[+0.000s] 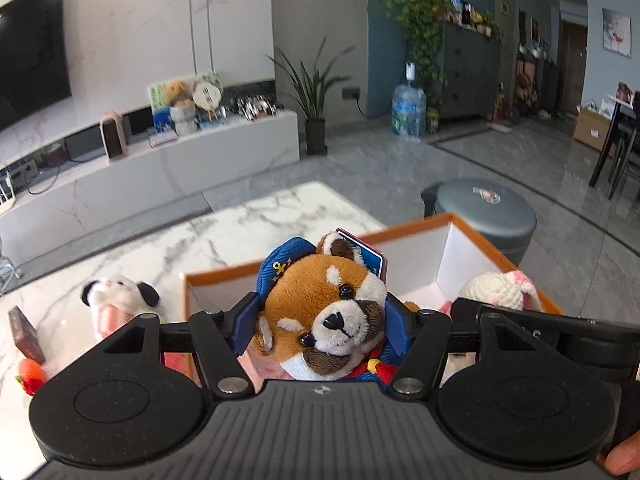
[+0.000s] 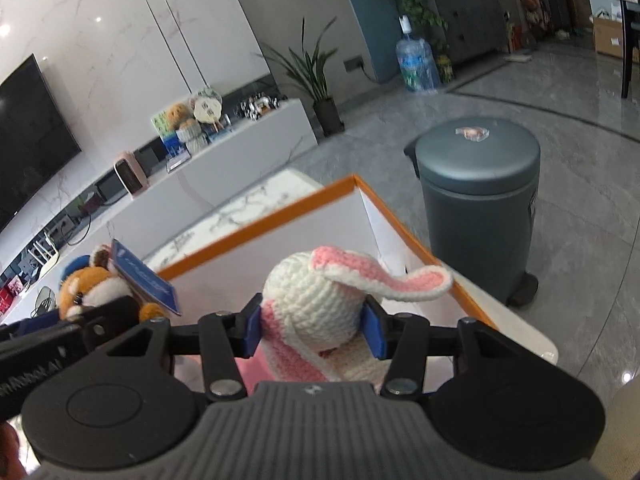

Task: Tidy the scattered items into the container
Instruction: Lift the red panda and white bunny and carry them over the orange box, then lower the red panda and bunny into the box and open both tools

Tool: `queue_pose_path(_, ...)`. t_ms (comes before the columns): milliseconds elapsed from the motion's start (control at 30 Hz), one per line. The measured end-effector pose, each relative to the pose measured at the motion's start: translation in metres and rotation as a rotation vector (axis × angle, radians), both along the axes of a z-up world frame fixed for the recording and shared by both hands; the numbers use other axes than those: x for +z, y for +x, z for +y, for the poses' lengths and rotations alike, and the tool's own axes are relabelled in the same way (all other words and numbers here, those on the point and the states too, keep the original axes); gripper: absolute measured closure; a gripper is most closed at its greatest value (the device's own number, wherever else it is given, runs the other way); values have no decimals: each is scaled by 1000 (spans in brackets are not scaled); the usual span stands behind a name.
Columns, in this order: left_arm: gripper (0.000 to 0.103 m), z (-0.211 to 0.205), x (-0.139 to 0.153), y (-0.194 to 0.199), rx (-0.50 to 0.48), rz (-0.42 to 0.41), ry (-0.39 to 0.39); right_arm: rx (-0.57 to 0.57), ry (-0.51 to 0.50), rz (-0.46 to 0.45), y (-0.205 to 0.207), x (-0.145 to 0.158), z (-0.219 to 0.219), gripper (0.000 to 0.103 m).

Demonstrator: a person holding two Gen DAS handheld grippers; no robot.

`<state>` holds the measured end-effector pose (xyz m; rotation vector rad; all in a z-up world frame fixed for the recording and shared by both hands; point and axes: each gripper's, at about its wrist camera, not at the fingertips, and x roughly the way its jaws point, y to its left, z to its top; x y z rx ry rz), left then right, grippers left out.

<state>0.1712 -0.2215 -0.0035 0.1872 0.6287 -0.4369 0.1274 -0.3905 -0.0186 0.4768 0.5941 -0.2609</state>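
My left gripper is shut on a red panda plush with a blue sailor cap and a blue tag, held over the near edge of the orange-rimmed white box. My right gripper is shut on a white and pink crochet rabbit, held over the same box. The rabbit also shows in the left wrist view, and the red panda in the right wrist view. A panda plush, a dark brown block and a strawberry toy lie on the marble table to the left of the box.
A grey lidded bin stands on the floor just beyond the box's right side. A white TV cabinet with ornaments runs along the far wall. A potted plant and a water bottle stand behind.
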Motion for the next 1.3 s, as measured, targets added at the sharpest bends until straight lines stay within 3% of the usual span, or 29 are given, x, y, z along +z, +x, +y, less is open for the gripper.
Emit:
queue_pose_path(133,28,-7,-12,6,-13,33,27,4,32,47,9,-12,-8,49)
queue_pose_path(467,27,-13,-34,16,25,78,96,55,-42,127,23,-22,1,47)
queue_pose_path(767,24,-11,-43,17,34,136,117,67,-48,132,22,-23,1,46)
queue_pose_path(1300,18,-10,-46,4,-1,152,142,99,-66,134,12,-13,12,31)
